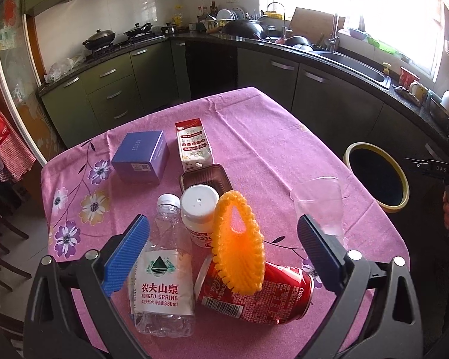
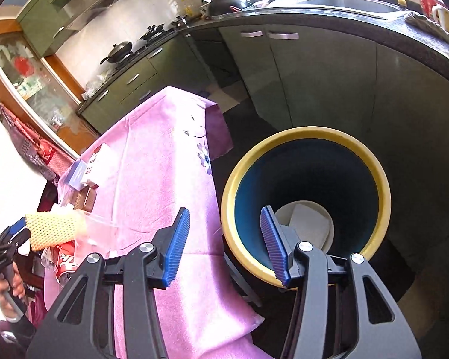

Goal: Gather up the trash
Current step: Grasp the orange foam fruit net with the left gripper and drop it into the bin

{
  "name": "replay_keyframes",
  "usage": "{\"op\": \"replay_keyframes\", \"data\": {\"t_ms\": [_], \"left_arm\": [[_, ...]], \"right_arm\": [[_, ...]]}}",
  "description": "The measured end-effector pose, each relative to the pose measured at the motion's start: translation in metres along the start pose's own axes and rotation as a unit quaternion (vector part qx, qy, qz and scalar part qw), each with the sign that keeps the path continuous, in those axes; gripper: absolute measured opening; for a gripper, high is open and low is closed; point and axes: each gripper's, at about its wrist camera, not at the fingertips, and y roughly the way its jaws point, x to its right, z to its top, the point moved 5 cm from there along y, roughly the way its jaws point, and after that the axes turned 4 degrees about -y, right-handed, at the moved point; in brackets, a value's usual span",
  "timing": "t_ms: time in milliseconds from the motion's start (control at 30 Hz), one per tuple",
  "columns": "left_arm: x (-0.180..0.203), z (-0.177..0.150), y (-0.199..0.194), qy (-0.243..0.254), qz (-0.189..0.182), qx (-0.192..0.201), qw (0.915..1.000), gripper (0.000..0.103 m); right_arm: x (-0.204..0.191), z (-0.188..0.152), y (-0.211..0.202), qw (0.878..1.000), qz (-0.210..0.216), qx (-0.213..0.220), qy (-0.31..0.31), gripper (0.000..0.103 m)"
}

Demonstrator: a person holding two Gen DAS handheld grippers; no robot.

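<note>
While most of the trash is yet on the pink-clothed table (image 1: 254,137), one pale, flat piece (image 2: 309,224) already lies at the bottom of the bin (image 2: 233,185), so by my judgement the task is barely begun.

Holdings, by count, left wrist view:
- Water bottle (image 1: 161,272), clear, white cap: one, lying at 7 o'clock of the heap.
- Red cola can (image 1: 263,296), on its side: one, at 5 o'clock.
- Orange foam net sleeve (image 1: 239,248): one, resting on the can, at centre.
- White-lidded jar (image 1: 199,209): one, upright, just behind the bottle.
- Dark plastic tray (image 1: 206,176): one, at 12 o'clock of the jar.
- Carton, red and white (image 1: 194,146): one, behind the tray.
- Blue box (image 1: 142,157): one, at 10 o'clock.
- Clear plastic cup (image 1: 320,206): one, at 2 o'clock near the table edge.

Eight pieces left on the table; one in the bin.

Receptacle: one bin, dark blue inside with a yellow rim, standing on the floor just beside the table, at 3 o'clock.

Implements: two. Left gripper (image 1: 224,242), jaws wide apart, nothing clamped, hovering over bottle, sleeve and can. Right gripper (image 2: 227,245), jaws apart and empty, poised at the bin's near rim.
</note>
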Motion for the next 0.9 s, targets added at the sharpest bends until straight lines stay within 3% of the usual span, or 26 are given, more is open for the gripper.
{"op": "replay_keyframes", "data": {"t_ms": [67, 100, 133, 167, 233, 333, 400, 700, 900], "left_arm": [[-0.001, 0.000, 0.009, -0.005, -0.009, -0.007, 0.9999, 0.094], [-0.001, 0.000, 0.012, -0.006, -0.011, -0.009, 0.9999, 0.087], [-0.001, 0.000, 0.015, -0.004, -0.010, -0.011, 0.9999, 0.071], [-0.002, -0.001, 0.018, -0.004, -0.006, -0.017, 0.9998, 0.064], [-0.004, -0.002, 0.022, -0.008, -0.008, -0.025, 0.9996, 0.038], [-0.006, -0.004, 0.023, -0.009, -0.015, -0.030, 0.9994, 0.017], [-0.004, -0.003, 0.020, -0.003, -0.014, -0.024, 0.9996, 0.012], [0.010, 0.009, -0.020, 0.023, -0.020, 0.017, 0.9994, 0.012], [0.053, 0.024, -0.050, 0.068, -0.069, 0.040, 0.9945, 0.012]], "right_arm": [[-0.005, 0.001, 0.002, 1.000, 0.002, -0.004, 0.000, 0.050], [-0.008, -0.002, 0.002, 1.000, 0.003, -0.006, 0.000, 0.050], [-0.008, -0.003, 0.002, 1.000, 0.004, -0.008, 0.000, 0.050], [-0.009, -0.003, 0.004, 1.000, 0.004, -0.009, 0.000, 0.050], [-0.009, -0.003, 0.007, 1.000, 0.006, -0.013, 0.001, 0.050], [-0.009, -0.004, 0.010, 1.000, 0.009, -0.016, 0.004, 0.050], [-0.011, -0.004, 0.010, 1.000, 0.010, -0.017, 0.003, 0.050], [-0.020, -0.007, -0.003, 1.000, 0.016, -0.005, -0.011, 0.050], [-0.015, -0.015, -0.027, 1.000, -0.010, 0.024, -0.016, 0.051]]}}
